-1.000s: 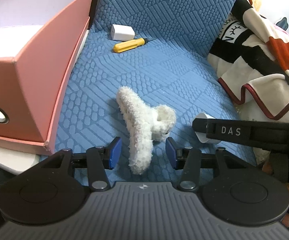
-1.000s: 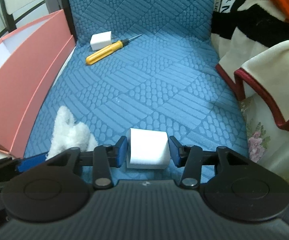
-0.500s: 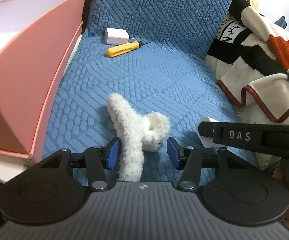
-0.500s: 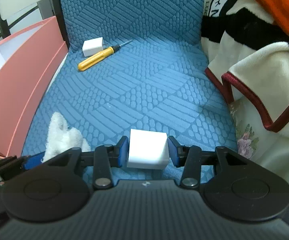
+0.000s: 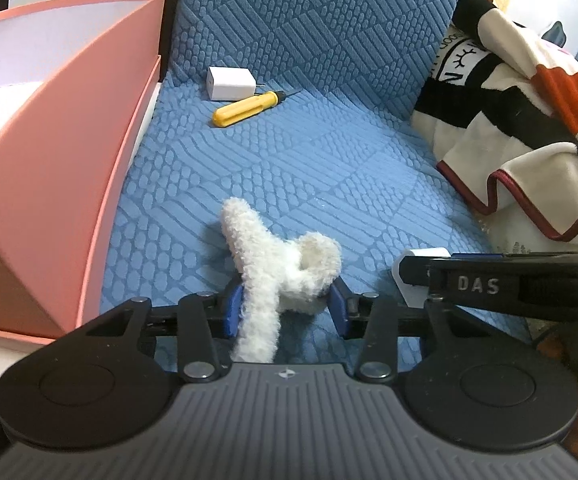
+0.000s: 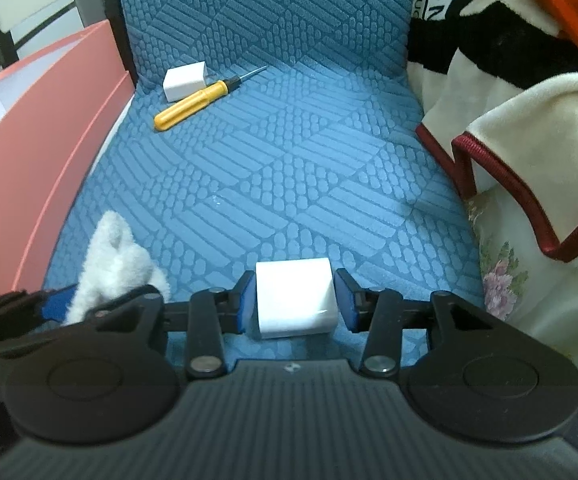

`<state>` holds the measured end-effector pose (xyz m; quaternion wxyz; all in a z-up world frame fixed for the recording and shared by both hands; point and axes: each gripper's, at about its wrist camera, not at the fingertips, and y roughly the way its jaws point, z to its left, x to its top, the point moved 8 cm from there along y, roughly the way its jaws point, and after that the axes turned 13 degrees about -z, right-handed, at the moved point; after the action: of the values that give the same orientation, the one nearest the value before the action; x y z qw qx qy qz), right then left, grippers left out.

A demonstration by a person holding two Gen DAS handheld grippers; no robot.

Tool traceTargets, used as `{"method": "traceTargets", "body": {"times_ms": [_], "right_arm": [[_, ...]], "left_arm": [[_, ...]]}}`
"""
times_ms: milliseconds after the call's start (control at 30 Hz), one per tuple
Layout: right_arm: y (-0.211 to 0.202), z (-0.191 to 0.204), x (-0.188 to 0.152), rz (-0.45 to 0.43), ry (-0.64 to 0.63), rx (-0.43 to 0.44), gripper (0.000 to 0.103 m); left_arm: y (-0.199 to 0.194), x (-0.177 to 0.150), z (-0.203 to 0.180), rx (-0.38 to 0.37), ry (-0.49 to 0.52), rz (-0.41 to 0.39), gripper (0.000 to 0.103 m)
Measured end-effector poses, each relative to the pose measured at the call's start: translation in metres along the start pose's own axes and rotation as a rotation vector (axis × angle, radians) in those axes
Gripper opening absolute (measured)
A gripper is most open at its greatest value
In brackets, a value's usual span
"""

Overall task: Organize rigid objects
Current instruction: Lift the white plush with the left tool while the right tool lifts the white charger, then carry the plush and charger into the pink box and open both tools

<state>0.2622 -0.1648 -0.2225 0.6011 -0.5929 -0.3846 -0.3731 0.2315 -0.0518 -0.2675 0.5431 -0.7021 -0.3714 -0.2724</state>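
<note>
A white fluffy claw hair clip lies on the blue quilted seat. My left gripper is closing around it, and both blue pads touch its fuzz at the base. A white cube-shaped block sits between the pads of my right gripper, which is shut on it just above the seat. In the left wrist view that right gripper comes in from the right with the block at its tip. Far back lie a white charger block and a yellow-handled screwdriver.
A pink open box with a white inside stands on the left, against the seat's edge. A folded cream, black and orange blanket fills the right side. The seat back rises behind the charger and screwdriver.
My left gripper slid forward over the fluffy clip and its jaws narrowed until the pads reached it. The right gripper kept its hold on the white block and stayed put.
</note>
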Motion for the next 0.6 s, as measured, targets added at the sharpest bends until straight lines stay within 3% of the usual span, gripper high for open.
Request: {"method": "traceTargets", "body": {"times_ms": [267, 600], "right_arm": [[-0.003, 0.001, 0.001, 0.010, 0.008, 0.004, 0.045], [-0.037, 0.003, 0.014, -0.032, 0.024, 0.032, 0.045]], "left_arm": [[-0.016, 0.006, 0.010, -0.001, -0.024, -0.004, 0.048], [-0.043, 0.033, -0.003, -0.050, -0.005, -0.006, 0.048]]}}
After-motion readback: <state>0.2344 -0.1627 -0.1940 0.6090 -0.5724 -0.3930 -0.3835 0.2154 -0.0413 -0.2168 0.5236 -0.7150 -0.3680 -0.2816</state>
